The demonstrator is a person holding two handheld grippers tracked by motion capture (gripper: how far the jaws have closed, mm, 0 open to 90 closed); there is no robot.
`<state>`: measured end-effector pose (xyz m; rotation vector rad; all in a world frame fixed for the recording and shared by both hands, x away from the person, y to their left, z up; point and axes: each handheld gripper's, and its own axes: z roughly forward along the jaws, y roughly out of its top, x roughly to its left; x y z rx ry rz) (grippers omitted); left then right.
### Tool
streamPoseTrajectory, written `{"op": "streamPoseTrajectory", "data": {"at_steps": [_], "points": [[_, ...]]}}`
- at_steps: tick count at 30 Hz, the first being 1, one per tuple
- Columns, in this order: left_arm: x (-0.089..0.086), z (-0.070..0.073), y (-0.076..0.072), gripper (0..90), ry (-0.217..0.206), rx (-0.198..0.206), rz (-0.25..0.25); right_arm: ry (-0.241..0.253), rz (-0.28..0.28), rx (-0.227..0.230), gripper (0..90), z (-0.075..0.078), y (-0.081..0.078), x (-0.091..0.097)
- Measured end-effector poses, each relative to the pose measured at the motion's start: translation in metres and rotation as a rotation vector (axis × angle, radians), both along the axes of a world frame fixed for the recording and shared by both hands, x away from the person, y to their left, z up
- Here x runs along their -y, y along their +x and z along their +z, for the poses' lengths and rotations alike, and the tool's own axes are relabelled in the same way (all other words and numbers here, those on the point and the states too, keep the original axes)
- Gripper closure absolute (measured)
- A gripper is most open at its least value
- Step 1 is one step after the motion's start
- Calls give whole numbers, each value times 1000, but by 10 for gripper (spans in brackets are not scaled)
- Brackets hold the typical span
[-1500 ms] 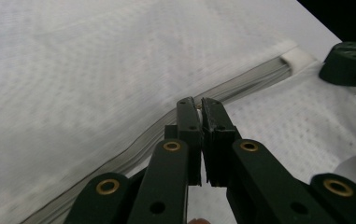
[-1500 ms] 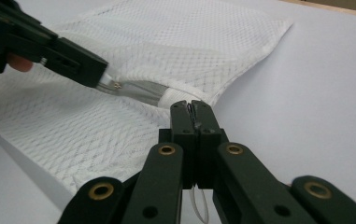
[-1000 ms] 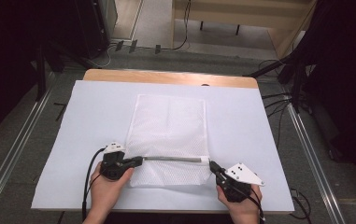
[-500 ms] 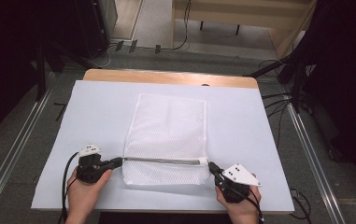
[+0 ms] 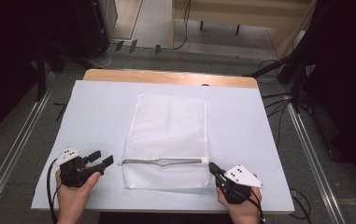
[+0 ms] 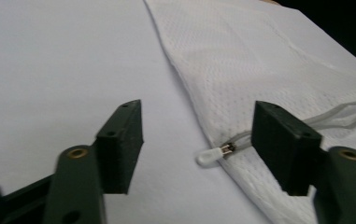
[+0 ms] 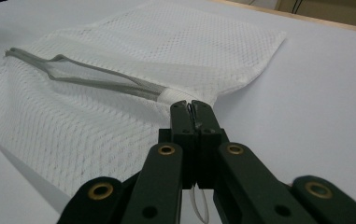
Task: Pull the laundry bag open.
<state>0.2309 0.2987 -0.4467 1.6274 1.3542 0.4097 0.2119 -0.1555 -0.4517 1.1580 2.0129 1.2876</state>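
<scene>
zipper pull (image 6: 213, 156) between spread jaws, untouched

A white mesh cloth bag (image 5: 166, 140), finely perforated and matt, is laid on a smooth matt white sheet (image 5: 96, 107). Pale wood is seen at the worktop (image 5: 166, 77) edge. Matt black plastic and brass-coloured rivets are shown on the right hand-held gripper (image 7: 194, 112).

Overhead forward-down; gripper cameras close, low (shared mesh bag (image 5: 167, 140))
</scene>
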Motion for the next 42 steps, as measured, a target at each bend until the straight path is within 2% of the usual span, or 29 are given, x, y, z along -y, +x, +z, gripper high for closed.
{"op": "streamPoseTrajectory", "data": {"at_steps": [2,3,5,6,8,11,17,20,22,27,35,42], "points": [[-3,0,-1,249,4,15,15,15,2,-4,892,-1,1,2],[-5,0,-1,214,1,20,21,29,-4,-2,832,-2,2,3],[-9,1,-1,166,-8,38,28,53,-14,4,624,-1,3,6],[-10,1,-1,150,1,45,21,65,-15,0,549,0,3,7],[-13,2,-2,136,13,53,18,82,-30,11,456,3,4,12],[-18,1,-1,136,2,56,20,108,-45,7,396,5,5,22],[-22,1,-2,136,62,65,31,119,-100,12,342,6,9,46],[-23,1,-3,136,71,70,34,124,-120,16,320,6,11,59],[-23,1,-3,135,96,77,34,122,-133,19,305,6,12,67],[-25,1,-4,134,128,91,34,126,-166,1,283,3,16,85],[-30,1,-4,134,133,93,44,130,-200,-18,260,-2,19,111],[-39,0,-6,122,142,108,41,116,-235,-15,244,-8,20,132]]}}
